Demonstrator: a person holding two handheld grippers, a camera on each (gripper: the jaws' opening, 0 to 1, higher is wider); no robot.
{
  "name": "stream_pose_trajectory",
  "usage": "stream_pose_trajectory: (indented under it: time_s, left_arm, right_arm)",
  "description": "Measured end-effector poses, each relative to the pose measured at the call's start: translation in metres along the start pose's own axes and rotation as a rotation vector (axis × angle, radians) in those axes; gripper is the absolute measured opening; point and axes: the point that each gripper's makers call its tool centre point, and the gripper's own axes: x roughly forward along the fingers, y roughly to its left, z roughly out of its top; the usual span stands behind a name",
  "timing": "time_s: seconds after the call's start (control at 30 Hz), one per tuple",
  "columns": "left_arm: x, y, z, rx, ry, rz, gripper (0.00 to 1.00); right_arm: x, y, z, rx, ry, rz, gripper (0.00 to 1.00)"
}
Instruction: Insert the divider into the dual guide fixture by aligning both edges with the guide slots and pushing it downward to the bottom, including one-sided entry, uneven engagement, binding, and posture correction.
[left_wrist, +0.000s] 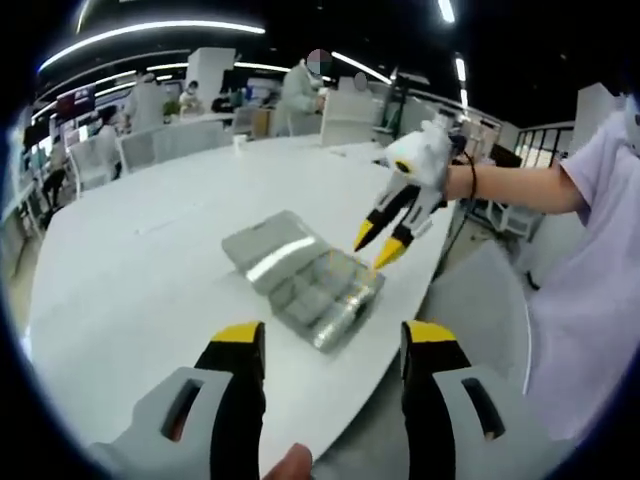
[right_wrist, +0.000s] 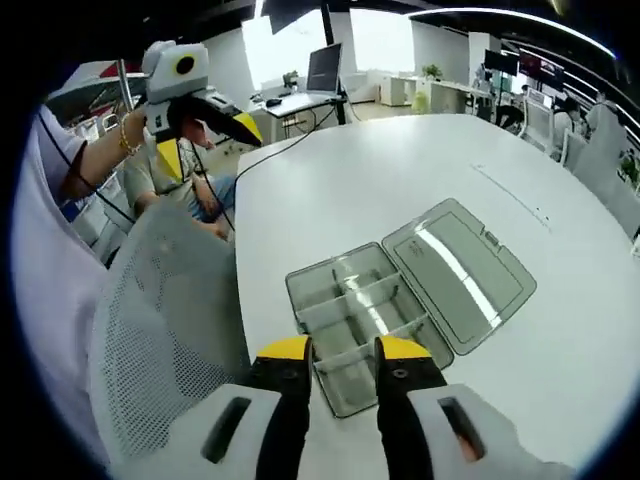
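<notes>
Jaws of the right gripper (right_wrist: 343, 350), narrowly parted and empty, are poised nearer the open box (right_wrist: 400, 295) at the tabletop edge; the left gripper (left_wrist: 335, 340) is held wide.

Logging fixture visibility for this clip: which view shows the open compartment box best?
The right gripper view: the compartment box lies close, seen from above, dividers and open lid clear. The left gripper view shows it farther off, at a shallow angle.

The clear plastic compartment box (right_wrist: 372, 322) lies flat on the white surface (right_wrist: 420, 180) near its edge, hinged lid (right_wrist: 459, 270) swung fully open beside the tray. Thin dividers (right_wrist: 362, 300) stand upright in the tray, splitting it into several compartments.
</notes>
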Motion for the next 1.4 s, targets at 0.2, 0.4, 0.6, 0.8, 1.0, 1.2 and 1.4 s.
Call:
stream_pose_trajectory:
  time_s: [0.2,0.4,0.6,0.8,1.0,1.2,1.4]
  left_arm:
    - [0.002,-0.005,-0.003,-0.001,0.006,-0.009,0.53]
    - [0.0,-0.01,-0.003,-0.006,0.003,-0.006,0.53]
    - [-0.008,-0.012,-0.011,-0.02,0.008,0.012,0.54]
    - [-0.011,-0.011,-0.016,-0.042,0.009,0.031,0.54]
    - [-0.013,-0.016,-0.017,-0.07,0.0,0.052,0.54]
    - [-0.014,-0.024,-0.017,-0.069,0.008,0.069,0.54]
    - [-0.015,-0.027,-0.019,-0.063,0.013,0.079,0.54]
  right_arm:
    - [-0.029,0.007,-0.001,0.034,-0.083,-0.05,0.25]
    - [-0.062,0.006,0.001,0.107,-0.208,-0.12,0.26]
    - [-0.091,0.006,-0.008,0.177,-0.295,-0.18,0.27]
    - [-0.105,0.01,-0.021,0.208,-0.323,-0.206,0.3]
    - [-0.112,0.015,-0.024,0.223,-0.367,-0.211,0.3]
    - [-0.113,0.018,-0.024,0.225,-0.397,-0.215,0.3]
    - [-0.118,0.017,-0.025,0.231,-0.414,-0.216,0.3]
